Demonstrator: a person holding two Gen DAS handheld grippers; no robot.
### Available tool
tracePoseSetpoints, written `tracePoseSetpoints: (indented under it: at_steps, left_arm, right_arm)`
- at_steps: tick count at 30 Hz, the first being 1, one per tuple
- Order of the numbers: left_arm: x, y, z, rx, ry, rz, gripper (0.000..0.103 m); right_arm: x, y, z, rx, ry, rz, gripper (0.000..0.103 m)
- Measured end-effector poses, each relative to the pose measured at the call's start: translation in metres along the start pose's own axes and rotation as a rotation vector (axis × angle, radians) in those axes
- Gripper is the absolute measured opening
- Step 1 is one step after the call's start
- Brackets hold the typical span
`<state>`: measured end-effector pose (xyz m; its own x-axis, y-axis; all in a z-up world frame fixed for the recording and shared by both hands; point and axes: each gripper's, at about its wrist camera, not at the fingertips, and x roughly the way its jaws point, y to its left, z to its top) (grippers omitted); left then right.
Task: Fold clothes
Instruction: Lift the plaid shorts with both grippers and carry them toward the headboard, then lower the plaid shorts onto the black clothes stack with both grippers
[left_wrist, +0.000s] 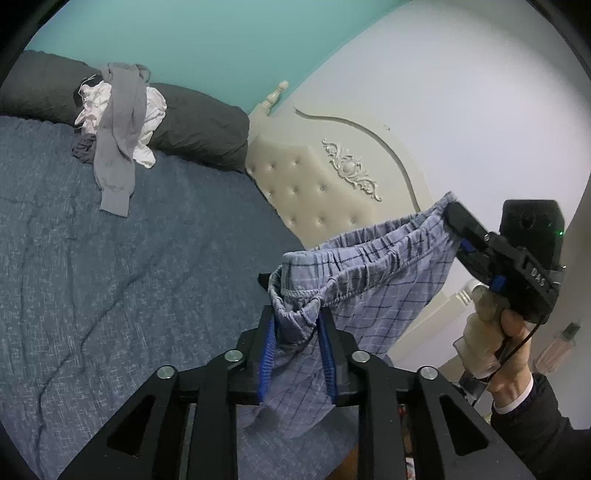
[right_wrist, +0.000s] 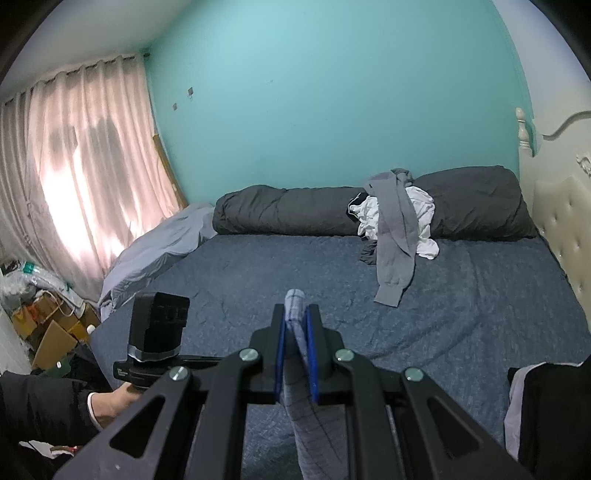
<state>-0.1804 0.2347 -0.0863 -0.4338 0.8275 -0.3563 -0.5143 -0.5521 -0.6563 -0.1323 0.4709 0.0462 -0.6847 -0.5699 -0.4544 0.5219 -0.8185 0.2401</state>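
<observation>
Above the bed (left_wrist: 110, 258), plaid shorts (left_wrist: 369, 273) hang by the waistband between two grippers, held taut so the cloth can drop flat for folding. Left gripper (left_wrist: 297, 325) has its fingers clamped on one bunched waistband end; right gripper (right_wrist: 295, 332) has its fingers pinched on the other. Unfolded clothes (right_wrist: 399, 225) wait on the pillow (right_wrist: 480, 203).

Two claws, left (left_wrist: 295, 325) and right (right_wrist: 297, 325), share one pair of checked shorts (left_wrist: 369, 273), while the one bed (right_wrist: 258, 280) carries one dark rolled duvet (right_wrist: 288, 210), one pile of clothes (right_wrist: 395, 221) and one headboard (left_wrist: 321, 184).
</observation>
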Motion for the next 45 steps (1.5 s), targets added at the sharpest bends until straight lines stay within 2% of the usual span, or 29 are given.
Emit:
tracePoseSetpoints:
  at_steps: [4, 10, 15, 18, 19, 20, 21, 22, 25, 31, 34, 39, 45]
  left_arm:
    - [0.002, 0.005, -0.006, -0.026, 0.004, -0.004, 0.045]
    - [0.003, 0.011, -0.009, -0.057, -0.005, -0.024, 0.056]
    - [0.004, 0.013, -0.012, -0.061, -0.015, -0.059, 0.057]
    - [0.001, 0.013, -0.012, -0.052, -0.033, -0.082, 0.056]
    - [-0.001, 0.012, -0.012, -0.046, -0.039, -0.09, 0.052]
    - [-0.003, 0.01, -0.011, -0.04, -0.044, -0.098, 0.047]
    - [-0.005, 0.009, -0.01, -0.034, -0.049, -0.106, 0.032]
    - [-0.006, 0.009, -0.009, -0.031, -0.051, -0.106, 0.021]
    - [-0.01, 0.01, -0.007, -0.034, -0.056, -0.103, 0.014]
    - [-0.023, 0.009, -0.002, -0.041, -0.084, -0.114, 0.013]
    - [-0.027, 0.001, 0.004, -0.022, -0.058, -0.108, 0.013]
    - [-0.029, -0.027, 0.02, 0.069, 0.009, -0.04, 0.013]
    - [-0.019, -0.069, 0.049, 0.146, 0.064, 0.011, 0.013]
  right_arm:
    - [0.002, 0.005, 0.003, -0.014, 0.002, 0.008, 0.01]
    - [0.002, 0.007, 0.003, -0.021, 0.009, 0.012, 0.01]
    - [0.001, 0.007, 0.002, -0.011, -0.002, 0.018, 0.01]
    - [0.002, 0.008, 0.001, -0.017, 0.006, 0.022, 0.01]
    - [0.003, 0.008, 0.0, -0.019, 0.01, 0.023, 0.01]
    - [0.004, 0.009, 0.0, -0.02, 0.013, 0.024, 0.01]
    - [0.005, 0.008, -0.001, -0.021, 0.017, 0.024, 0.01]
    - [0.006, 0.007, -0.002, -0.019, 0.02, 0.023, 0.01]
    - [0.008, 0.004, -0.006, -0.005, 0.022, 0.024, 0.01]
    - [0.012, -0.002, -0.012, 0.004, 0.045, 0.007, 0.01]
    - [0.012, -0.016, -0.017, 0.04, 0.046, -0.016, 0.01]
    - [0.008, -0.034, -0.023, 0.092, 0.011, -0.049, 0.01]
    - [-0.014, -0.05, -0.016, 0.113, -0.05, -0.045, 0.01]
